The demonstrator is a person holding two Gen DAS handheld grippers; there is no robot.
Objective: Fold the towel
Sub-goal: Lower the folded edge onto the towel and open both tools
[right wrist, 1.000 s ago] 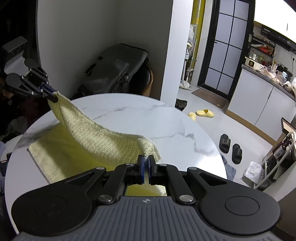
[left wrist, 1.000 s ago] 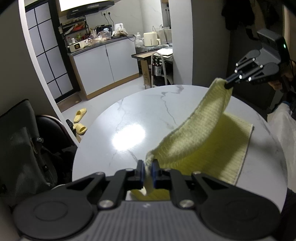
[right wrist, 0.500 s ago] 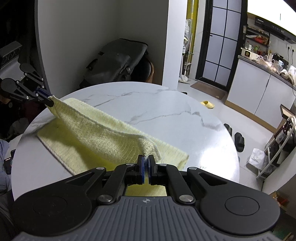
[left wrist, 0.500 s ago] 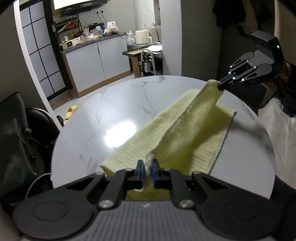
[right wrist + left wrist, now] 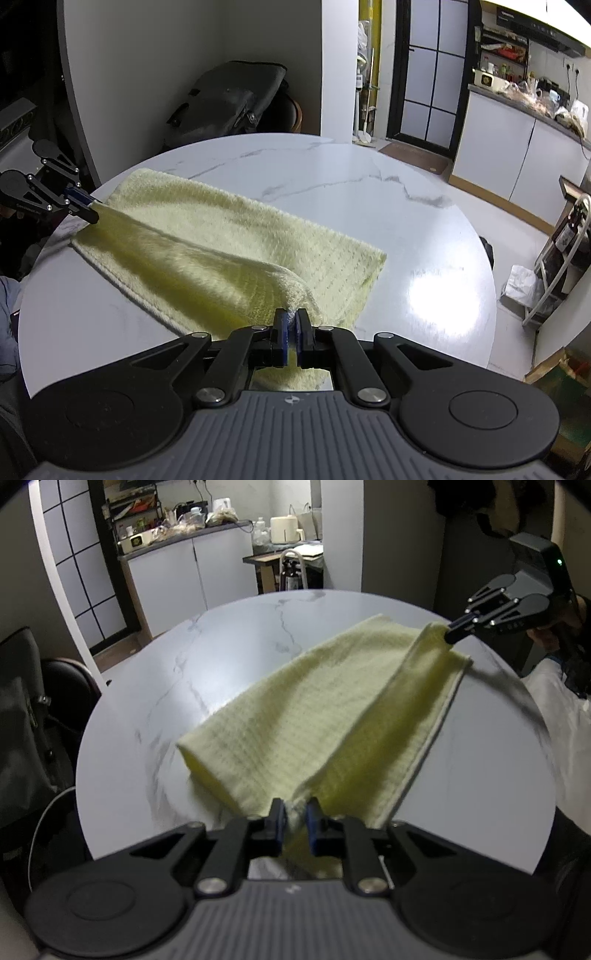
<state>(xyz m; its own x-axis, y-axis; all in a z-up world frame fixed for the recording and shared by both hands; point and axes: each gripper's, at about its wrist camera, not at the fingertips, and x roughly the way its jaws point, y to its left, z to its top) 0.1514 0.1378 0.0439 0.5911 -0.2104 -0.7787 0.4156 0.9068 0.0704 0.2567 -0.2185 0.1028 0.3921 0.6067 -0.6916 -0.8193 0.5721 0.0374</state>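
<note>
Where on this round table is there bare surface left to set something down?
Bare marble: the far half of the round white marble table beyond the pale yellow waffle-weave towel, toward the kitchen, and the strip at the rim past its hemmed edge. Crowded: the middle band, with the left tool and right tool pinching its corners.

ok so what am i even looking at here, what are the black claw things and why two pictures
The black claws are hand-held grippers, one in each of a person's hands; no robot arm is involved. Each gripper carries a wide-angle camera looking along its two fingers, hence two pictures. One shows the left gripper up close with the right gripper across the table. The other shows the right gripper's own view, with the left one far off. A yellow towel lies partly on a round marble table. Each gripper pinches one corner, lifting an edge to fold it over.
</note>
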